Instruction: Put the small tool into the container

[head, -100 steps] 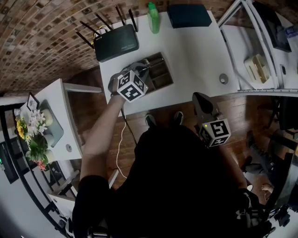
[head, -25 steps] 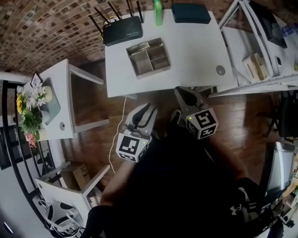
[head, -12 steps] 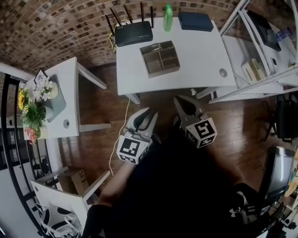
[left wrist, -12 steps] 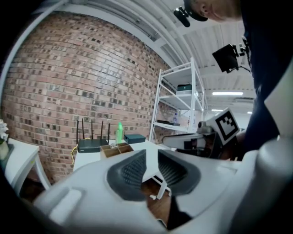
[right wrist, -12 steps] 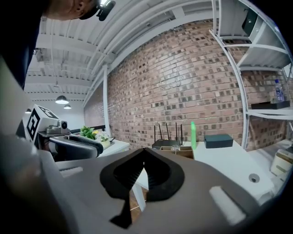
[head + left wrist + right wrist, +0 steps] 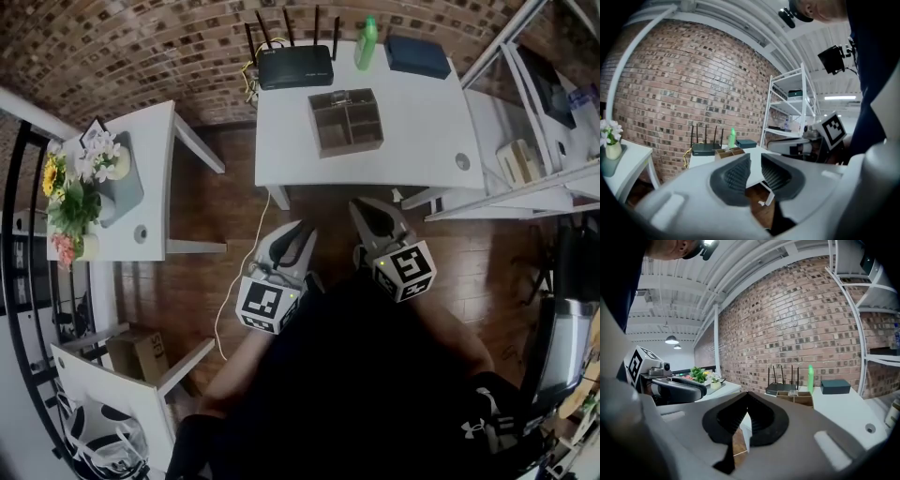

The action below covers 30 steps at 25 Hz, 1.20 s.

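Container (image 6: 347, 122): contents too small to tell | left gripper (image 6: 292, 232): jaws closing, empty

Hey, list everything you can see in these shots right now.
Table: one, white, by brick wall.
Router: one, black, table's back edge.
Bottle: one, green, right of router.
Flat box: one, dark blue, back right corner.
Container: one, brown, divided, table centre.
Side table: one, white, left, with flowers.
Shelving: one, white, right.
Left gripper: grey, jaws closing, empty.
Right gripper: grey, shut, empty.
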{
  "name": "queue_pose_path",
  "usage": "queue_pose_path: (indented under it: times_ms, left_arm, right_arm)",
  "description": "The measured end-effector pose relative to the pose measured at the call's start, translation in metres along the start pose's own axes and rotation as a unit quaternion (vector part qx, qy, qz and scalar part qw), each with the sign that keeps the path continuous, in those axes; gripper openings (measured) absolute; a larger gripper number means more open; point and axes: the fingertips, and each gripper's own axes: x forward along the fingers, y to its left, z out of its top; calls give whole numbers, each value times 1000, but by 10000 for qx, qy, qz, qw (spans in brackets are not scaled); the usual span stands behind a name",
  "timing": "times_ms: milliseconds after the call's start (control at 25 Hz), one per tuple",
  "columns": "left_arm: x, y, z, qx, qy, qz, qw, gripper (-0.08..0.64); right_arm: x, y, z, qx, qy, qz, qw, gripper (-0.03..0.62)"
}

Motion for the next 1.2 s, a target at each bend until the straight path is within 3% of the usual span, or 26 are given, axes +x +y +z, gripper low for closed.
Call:
queue_pose_path:
  times_ms: [320, 440, 680, 1200]
  left_arm:
    - [2, 10, 10, -25, -179, 671, 9976, 61]
    - [9, 5, 8, 125, -126, 829, 9964, 60]
    - [11, 2, 0, 17, 58, 1205, 9927, 60]
    - [15, -1, -8, 71, 94, 1463, 9892, 60]
  right_arm:
    - [14, -7, 3, 112, -41, 610, 9981, 9]
    - [17, -14, 5, 131, -56, 831, 9964, 9]
    - [23, -14, -4, 184, 76, 1266, 9917, 9]
    - [23, -22, -11, 187, 174, 1445, 9892, 9]
